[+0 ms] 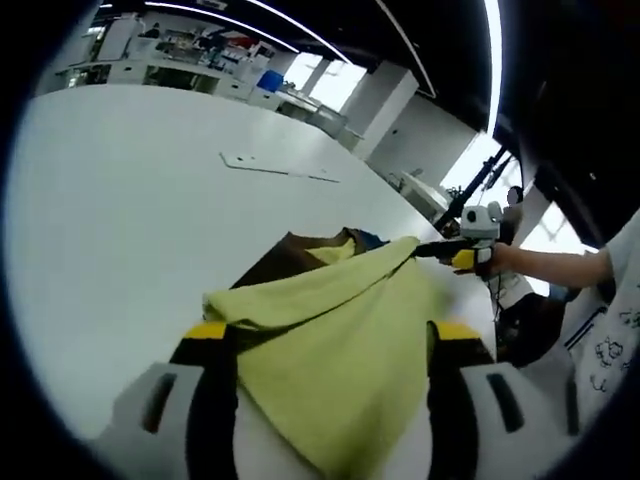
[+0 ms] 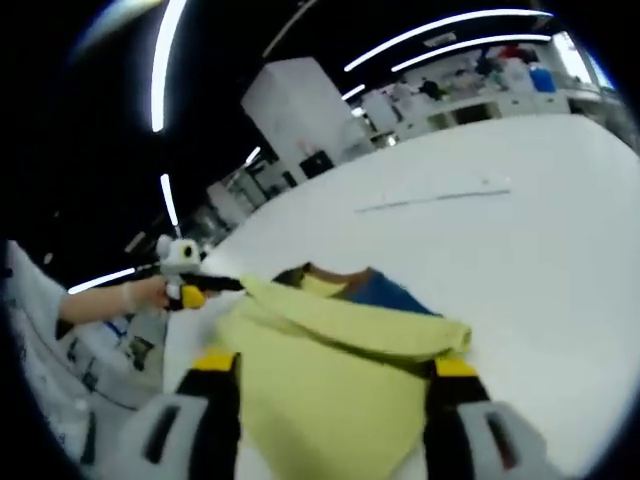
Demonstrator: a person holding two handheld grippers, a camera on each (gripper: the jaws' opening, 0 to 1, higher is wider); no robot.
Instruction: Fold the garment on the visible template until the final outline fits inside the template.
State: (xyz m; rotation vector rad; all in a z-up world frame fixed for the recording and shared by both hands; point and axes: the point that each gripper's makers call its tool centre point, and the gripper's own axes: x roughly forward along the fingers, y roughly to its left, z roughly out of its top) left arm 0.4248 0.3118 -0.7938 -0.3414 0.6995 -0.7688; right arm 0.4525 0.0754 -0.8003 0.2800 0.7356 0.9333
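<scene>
A yellow-green garment (image 1: 340,330) hangs stretched above the white table (image 1: 120,220), held between both grippers. In the left gripper view it drapes down between the jaws of my left gripper (image 1: 330,335). My right gripper (image 1: 440,250), held by a hand, pinches the garment's far corner. In the right gripper view the garment (image 2: 330,370) falls between the jaws of my right gripper (image 2: 335,365), and my left gripper (image 2: 210,285) grips its other corner. Beneath the garment lie a brown piece (image 1: 290,255) and a blue piece (image 2: 385,293), partly hidden.
A thin, flat pale strip (image 1: 280,167) lies farther out on the table, also seen as the strip (image 2: 430,197). A person's arm and white printed clothing (image 1: 600,330) stand at the table's edge. Shelves and desks (image 1: 200,60) line the room behind.
</scene>
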